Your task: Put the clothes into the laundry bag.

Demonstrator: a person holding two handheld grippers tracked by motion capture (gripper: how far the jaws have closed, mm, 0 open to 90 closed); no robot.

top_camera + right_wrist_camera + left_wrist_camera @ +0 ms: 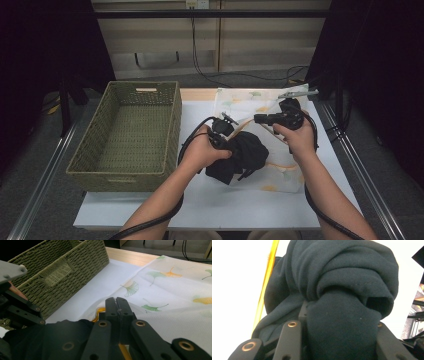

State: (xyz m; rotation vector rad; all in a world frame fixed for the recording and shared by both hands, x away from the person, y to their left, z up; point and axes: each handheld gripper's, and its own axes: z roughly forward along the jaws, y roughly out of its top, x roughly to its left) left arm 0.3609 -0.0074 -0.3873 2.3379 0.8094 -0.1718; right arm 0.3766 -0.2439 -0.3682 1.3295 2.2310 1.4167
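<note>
Centre of the high view: left tool point(226, 141) clenched on dark cloth bundle point(246, 155); right tool point(260, 119) pinched shut on leaf-print bag point(280, 172) edge, just above-right; basket point(100, 165) at left

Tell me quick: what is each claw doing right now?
Left claw: shut on the dark garment.
Right claw: shut on the edge of the leaf-print mesh bag.

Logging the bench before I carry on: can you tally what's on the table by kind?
Woven baskets: 1, green basket.
Patterned bags: 1, white leaf-print mesh bag.
Dark garments: 1, bundled black garment, gripped by the left tongs.
Tongs: 2, counting the right tongs, shut on the bag's edge.
Total: 5
</note>
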